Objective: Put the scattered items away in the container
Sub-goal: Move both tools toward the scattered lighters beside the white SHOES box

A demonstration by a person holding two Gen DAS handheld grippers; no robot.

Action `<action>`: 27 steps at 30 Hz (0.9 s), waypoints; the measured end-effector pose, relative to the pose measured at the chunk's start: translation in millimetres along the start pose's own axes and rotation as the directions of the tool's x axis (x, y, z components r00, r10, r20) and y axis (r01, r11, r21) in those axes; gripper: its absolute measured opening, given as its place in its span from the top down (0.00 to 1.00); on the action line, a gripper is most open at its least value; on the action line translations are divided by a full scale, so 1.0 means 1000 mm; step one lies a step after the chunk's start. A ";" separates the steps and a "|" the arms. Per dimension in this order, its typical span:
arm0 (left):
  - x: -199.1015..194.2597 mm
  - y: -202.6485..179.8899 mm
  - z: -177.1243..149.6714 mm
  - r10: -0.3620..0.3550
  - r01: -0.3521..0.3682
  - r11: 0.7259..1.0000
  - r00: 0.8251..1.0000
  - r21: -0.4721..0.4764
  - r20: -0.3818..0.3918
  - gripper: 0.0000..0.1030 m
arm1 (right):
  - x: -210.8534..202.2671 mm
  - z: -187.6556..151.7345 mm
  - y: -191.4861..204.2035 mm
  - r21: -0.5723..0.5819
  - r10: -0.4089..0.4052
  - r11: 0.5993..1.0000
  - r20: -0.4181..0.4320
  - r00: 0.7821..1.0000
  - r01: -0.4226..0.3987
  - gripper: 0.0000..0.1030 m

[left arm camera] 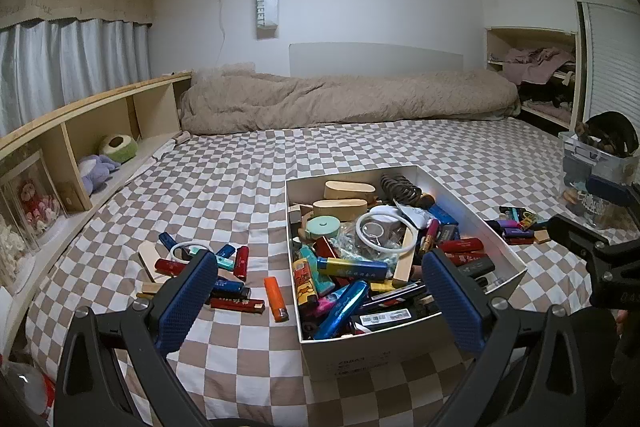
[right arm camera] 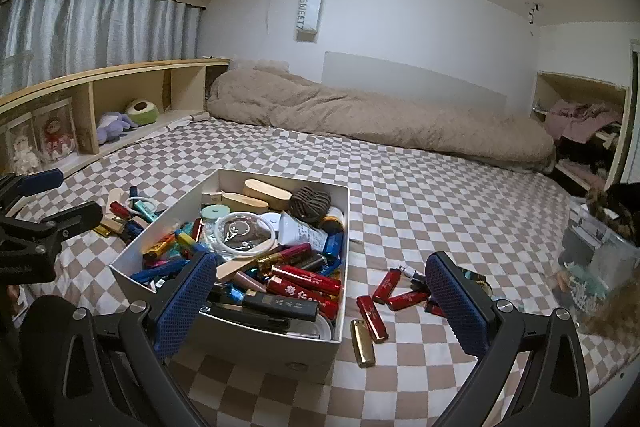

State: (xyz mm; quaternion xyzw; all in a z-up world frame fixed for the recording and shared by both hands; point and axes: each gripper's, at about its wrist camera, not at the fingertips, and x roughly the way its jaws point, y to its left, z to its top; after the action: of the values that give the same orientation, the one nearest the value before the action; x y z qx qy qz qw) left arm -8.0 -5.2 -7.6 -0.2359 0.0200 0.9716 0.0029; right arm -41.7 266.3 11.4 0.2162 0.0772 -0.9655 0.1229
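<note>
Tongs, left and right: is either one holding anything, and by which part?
Nothing is held. The left tongs and right tongs are both open and empty above the bed.

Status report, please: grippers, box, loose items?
Left gripper open, empty. Right gripper open, empty. Box nearly full; lighters loose on both sides. Nothing blocking.

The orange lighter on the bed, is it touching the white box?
Apart. The left wrist view shows checkered bedsheet between the orange lighter and the white box.
</note>
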 end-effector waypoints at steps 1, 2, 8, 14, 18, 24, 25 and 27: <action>0.001 0.001 -0.001 0.000 0.000 1.000 1.000 -0.003 -0.002 0.00 | 0.001 -0.001 -0.001 0.002 -0.002 1.000 -0.002 1.000 0.002 0.00; 0.002 0.002 -0.001 0.002 -0.002 1.000 1.000 -0.003 -0.005 0.00 | 0.002 -0.001 -0.002 0.004 -0.005 1.000 -0.005 1.000 0.005 0.00; 0.010 0.009 -0.004 0.015 -0.015 1.000 1.000 -0.010 -0.022 0.00 | 0.012 -0.008 -0.010 0.012 -0.027 1.000 -0.030 0.999 0.028 0.00; 0.019 0.020 -0.008 0.024 -0.025 0.999 0.999 -0.028 -0.046 0.00 | 0.022 -0.014 -0.021 0.028 -0.045 0.999 -0.061 0.997 0.047 0.00; 0.022 0.032 -0.009 0.022 -0.025 0.998 0.999 -0.059 -0.049 0.00 | 0.029 -0.017 -0.030 0.044 -0.061 0.997 -0.079 0.995 0.065 0.00; 0.025 0.049 -0.009 0.037 -0.042 0.996 0.998 -0.084 -0.059 0.00 | 0.039 -0.023 -0.040 0.050 -0.078 0.995 -0.100 0.992 0.083 0.00; 0.026 0.052 -0.009 0.043 -0.049 0.995 0.997 -0.086 -0.061 0.00 | 0.041 -0.024 -0.041 0.052 -0.081 0.995 -0.105 0.991 0.087 0.00; 0.027 0.060 -0.009 0.066 -0.071 0.993 0.996 -0.092 -0.062 0.00 | 0.046 -0.026 -0.045 0.059 -0.086 0.994 -0.117 0.989 0.094 0.00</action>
State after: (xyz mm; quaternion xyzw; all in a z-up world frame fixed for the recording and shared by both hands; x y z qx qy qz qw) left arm -29.0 -65.3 -26.2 -0.2634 -0.0177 0.9636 -0.0421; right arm -83.7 305.4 -27.8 0.2710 0.0629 -0.9581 0.0675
